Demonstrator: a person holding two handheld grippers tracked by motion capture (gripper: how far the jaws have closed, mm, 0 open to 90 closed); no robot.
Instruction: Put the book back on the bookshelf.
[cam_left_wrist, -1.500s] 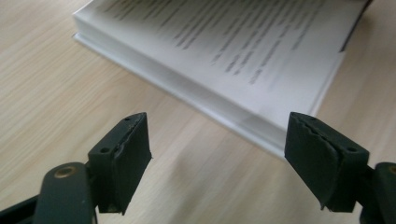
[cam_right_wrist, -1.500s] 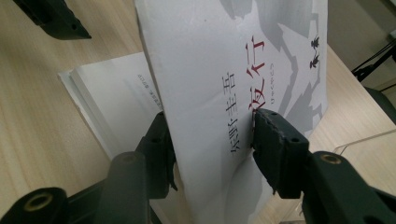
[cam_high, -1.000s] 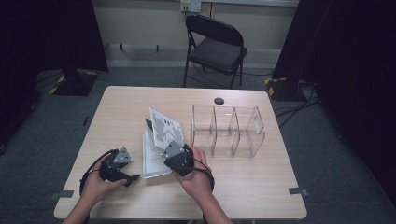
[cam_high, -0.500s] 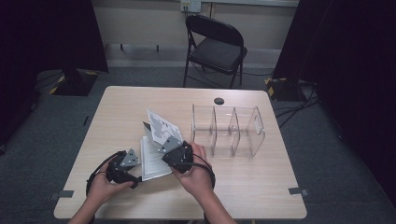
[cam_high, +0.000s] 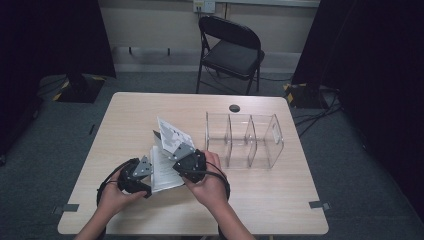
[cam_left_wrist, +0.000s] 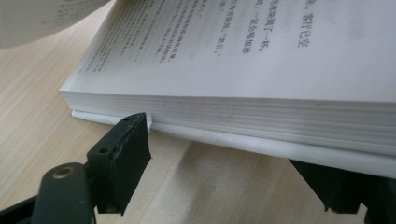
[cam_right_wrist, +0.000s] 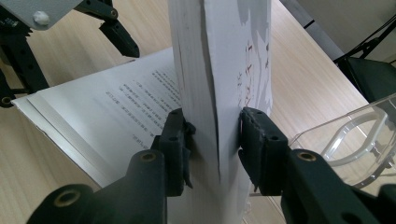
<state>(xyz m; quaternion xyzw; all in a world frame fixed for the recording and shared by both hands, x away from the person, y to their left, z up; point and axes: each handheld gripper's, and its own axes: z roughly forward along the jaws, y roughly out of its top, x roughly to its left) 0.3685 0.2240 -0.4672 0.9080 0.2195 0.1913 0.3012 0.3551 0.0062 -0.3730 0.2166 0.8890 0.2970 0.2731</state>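
High view: open book lies on the table, left of a clear plastic rack. Left gripper sits at the book's left edge, right gripper at the lifted pages; jaws not readable from here.

Left gripper view: jaws stand apart, one tip touching the page stack's edge near the bottom cover, the other under the book. Nothing pinched.

Right gripper view: jaws clamped on an upright sheaf of pages; printed text legible on the flat page below.

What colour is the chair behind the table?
Black; the chair shows best in the high view.
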